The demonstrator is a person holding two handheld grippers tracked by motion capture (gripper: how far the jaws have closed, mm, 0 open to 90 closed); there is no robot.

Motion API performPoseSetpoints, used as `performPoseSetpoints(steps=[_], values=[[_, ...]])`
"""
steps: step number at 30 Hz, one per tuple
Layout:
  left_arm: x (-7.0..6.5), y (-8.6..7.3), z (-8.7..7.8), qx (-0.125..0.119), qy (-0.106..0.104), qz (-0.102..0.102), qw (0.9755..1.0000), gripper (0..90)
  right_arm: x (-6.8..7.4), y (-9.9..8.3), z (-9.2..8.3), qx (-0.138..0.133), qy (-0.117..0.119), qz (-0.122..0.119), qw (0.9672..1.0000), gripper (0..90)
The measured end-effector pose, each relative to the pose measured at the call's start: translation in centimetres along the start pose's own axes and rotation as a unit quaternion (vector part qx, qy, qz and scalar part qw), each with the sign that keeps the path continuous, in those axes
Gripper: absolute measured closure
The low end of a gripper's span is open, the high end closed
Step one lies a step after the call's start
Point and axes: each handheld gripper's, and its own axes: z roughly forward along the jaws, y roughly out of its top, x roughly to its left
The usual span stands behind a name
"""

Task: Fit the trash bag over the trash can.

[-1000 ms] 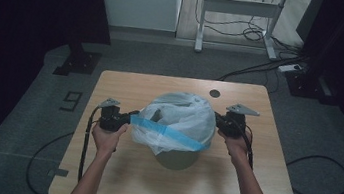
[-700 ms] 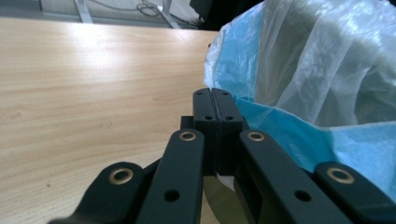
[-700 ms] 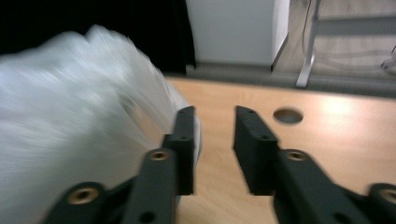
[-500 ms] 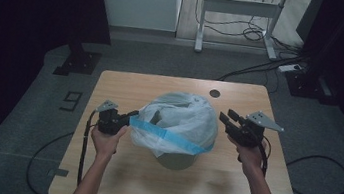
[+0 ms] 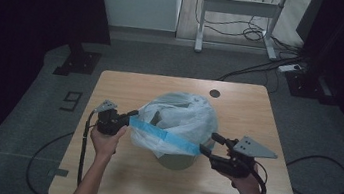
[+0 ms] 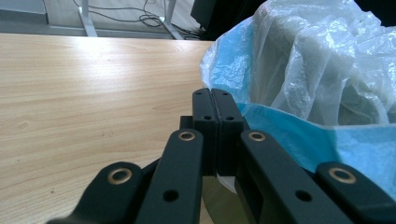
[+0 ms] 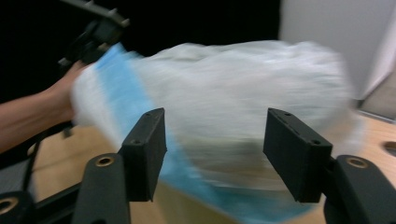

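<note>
**Left gripper pinches a bag's blue rim while the right gripper stands open beside it**

A wooden table (image 5: 113, 180) is seen from above, with a person's two bare forearms reaching in from the near edge. Near the middle of the table sits a bin (image 5: 177, 161) lined with a thin, crinkled, whitish bag (image 5: 180, 116). The bag billows above the bin, and a blue band (image 5: 164, 137) runs along its near side, from the left gripper toward the right gripper.

The only readable mark is a large "9" (image 5: 71, 100) on the grey floor, just beyond the table's left edge. No brand or label can be read on the bag or the grippers.

The left gripper (image 5: 129, 115) is held to the left of the bag, pointing right toward it, with the hand (image 5: 105, 139) wrapped under its body. In the left gripper view its jaws are pressed together, and the blue band meets them at the tips, so they are clamped on the bag's edge.

The right gripper (image 5: 209, 144) is held low at the near right of the bin, pointing left and away from the person, just beside the end of the blue band. Its hand (image 5: 248, 183) grips it from behind. The jaws have just been opening. In the right gripper view they stand well apart, with the blurred bag beyond them and nothing pressed between the pads.

A small dark round hole (image 5: 215, 93) sits in the tabletop near the far edge.
</note>
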Motion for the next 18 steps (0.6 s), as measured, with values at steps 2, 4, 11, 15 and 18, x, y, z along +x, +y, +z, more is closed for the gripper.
performPoseSetpoints(steps=[2, 4, 11, 15, 18], values=[[-0.1, 0.0, 0.0, -0.001, 0.0, 0.001, 1.0, 89.3, 0.7, 0.1, 0.3, 0.001, 0.004, -0.013, 0.9999, 34.2], [-0.1, 0.1, -0.1, -0.001, 0.0, 0.001, 1.0, 89.2, 1.2, 0.4, 0.4, 0.0, 0.015, -0.016, 0.9998, 33.6], [-0.2, 0.2, -0.3, -0.003, 0.001, 0.003, 1.0, 89.2, 3.5, 1.6, 1.5, 0.008, 0.04, -0.05, 0.9979, 32.1], [-0.2, 0.2, -0.5, -0.005, 0.0, 0.002, 1.0, 89.2, 4.1, 1.9, 3.0, 0.025, 0.052, -0.058, 0.9966, 32.3], [-0.2, 0.2, -0.5, -0.004, -0.001, 0.002, 1.0, 89.1, 4.5, 1.7, 3.8, 0.033, 0.055, -0.069, 0.9955, 39.8]])
